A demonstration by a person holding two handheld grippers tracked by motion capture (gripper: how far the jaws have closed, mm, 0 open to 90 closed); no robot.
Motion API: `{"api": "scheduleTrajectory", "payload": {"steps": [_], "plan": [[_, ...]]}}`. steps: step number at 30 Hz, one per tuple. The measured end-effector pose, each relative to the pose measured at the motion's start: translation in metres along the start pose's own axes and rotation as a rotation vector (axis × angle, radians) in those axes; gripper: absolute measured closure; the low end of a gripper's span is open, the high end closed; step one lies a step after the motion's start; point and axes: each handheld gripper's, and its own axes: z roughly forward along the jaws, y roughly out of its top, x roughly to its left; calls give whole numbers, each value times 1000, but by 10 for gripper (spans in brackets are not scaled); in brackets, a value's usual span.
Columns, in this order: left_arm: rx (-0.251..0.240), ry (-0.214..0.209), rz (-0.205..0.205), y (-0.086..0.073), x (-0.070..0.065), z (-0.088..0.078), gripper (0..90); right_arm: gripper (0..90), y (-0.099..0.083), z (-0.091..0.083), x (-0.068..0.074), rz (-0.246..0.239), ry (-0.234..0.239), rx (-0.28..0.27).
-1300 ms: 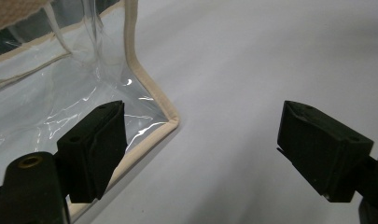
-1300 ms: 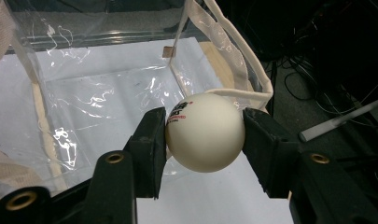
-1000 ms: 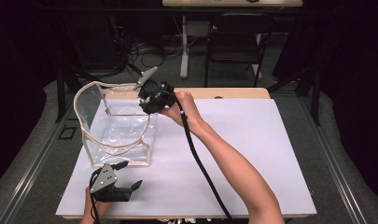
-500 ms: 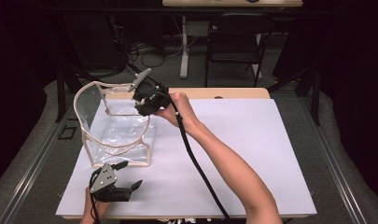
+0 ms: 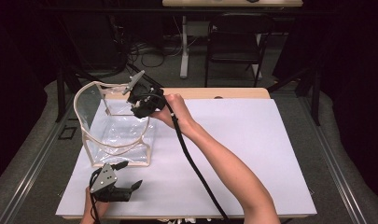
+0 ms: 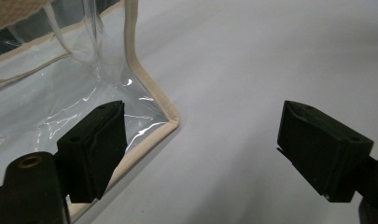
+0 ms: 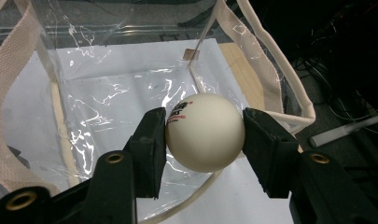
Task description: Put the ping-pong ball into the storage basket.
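The right gripper (image 7: 204, 135), clamping 1 white table-tennis ball (image 7: 205, 132), has shifted over the clear beige-trimmed plastic bag (image 5: 114, 126); release looks imminent. The left gripper (image 6: 200, 149) is resting, jaws apart.

One white ball (image 7: 205, 132), one clear bag (image 5: 114, 140), two claws.

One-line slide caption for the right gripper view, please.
Right gripper clamps a white ball above the open clear bag with beige trim.
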Motion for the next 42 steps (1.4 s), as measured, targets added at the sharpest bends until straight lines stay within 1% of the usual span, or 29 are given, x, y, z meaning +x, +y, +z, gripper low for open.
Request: {"api": "scheduleTrajectory", "payload": {"steps": [8, 26, 42], "plan": [[-1, -2, 0, 0, 0, 0, 161, 505, 3, 5, 4, -8, 11, 19], [-2, -2, 2, 0, 0, 0, 161, 505, 6, 14, 11, -21, 33, 37], [0, -1, 4, 0, 1, -1, 161, 505, 8, 25, 18, -31, 68, 64]]}}
